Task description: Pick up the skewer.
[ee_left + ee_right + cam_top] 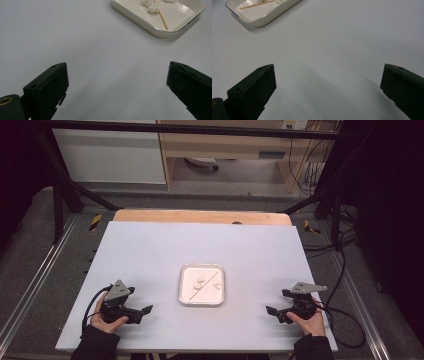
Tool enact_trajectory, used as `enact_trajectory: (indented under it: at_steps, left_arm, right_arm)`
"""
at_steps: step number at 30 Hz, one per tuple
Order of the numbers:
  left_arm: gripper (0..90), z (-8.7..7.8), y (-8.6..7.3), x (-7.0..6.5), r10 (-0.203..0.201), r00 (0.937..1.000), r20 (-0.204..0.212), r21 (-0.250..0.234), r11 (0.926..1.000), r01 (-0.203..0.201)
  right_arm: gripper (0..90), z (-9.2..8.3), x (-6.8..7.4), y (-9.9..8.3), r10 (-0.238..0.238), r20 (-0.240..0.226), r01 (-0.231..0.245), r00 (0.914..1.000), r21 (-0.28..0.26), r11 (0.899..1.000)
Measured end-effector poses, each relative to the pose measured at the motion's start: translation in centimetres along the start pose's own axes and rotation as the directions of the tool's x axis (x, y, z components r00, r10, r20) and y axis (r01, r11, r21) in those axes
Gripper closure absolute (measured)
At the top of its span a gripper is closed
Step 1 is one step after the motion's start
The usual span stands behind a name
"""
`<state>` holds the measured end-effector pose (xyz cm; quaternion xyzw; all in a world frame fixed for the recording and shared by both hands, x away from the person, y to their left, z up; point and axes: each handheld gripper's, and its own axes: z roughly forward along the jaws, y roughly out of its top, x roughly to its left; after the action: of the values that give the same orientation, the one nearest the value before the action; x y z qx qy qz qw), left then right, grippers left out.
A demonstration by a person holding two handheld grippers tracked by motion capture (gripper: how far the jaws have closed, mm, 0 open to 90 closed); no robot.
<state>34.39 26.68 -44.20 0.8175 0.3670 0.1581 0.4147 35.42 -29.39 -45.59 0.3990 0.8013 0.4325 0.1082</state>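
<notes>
A small white tray (186, 295) sits at the middle of the white table. In it lie a thin wooden stick (205, 282) and a few white lumps (200, 279). In the left gripper view the tray (160, 32) is at the upper right, with the stick (163, 19) and lumps (153, 8) inside. The right gripper view has the tray (262, 21) at its upper left. My left gripper (145, 311) rests on the table left of the tray, open and empty. My right gripper (271, 312) rests to the tray's right, open and empty. Both point inward.
The white table top (150, 250) lies on a wooden board (200, 216) that shows at the far edge. Black frame posts and cables (345, 270) stand around the table's sides. A wooden desk (225, 145) is in the background.
</notes>
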Motion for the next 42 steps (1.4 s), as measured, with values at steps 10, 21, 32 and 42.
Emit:
enact_trajectory:
  at_steps: [10, 21, 32, 42]
  left_arm:
    - [3.7, 0.0, 0.3, -0.2, 0.004, 1.0, 0.003, 0.0, 1.0, -0.004]
    - [3.6, 0.3, 1.3, -1.3, 0.015, 0.9998, 0.015, 0.011, 0.9998, -0.016]
    - [5.3, 1.3, 3.8, -3.1, 0.023, 0.9997, 0.002, 0.037, 0.999, -0.023]
    - [8.9, 3.7, 6.8, -5.5, 0.053, 0.9985, 0.016, 0.079, 0.9954, -0.054]
  right_arm:
    - [0.8, 0.0, 0.0, 0.0, 0.002, 0.001, -0.002, 1.0, 0.013, 1.0]
    - [0.8, 0.0, 0.1, 0.0, 0.0, 0.003, 0.0, 1.0, 0.012, 1.0]
    - [0.8, 0.0, 0.2, 0.1, -0.007, 0.003, 0.007, 1.0, 0.015, 1.0]
    - [0.8, 0.0, 0.2, 0.1, -0.011, 0.007, 0.011, 0.9999, 0.016, 1.0]
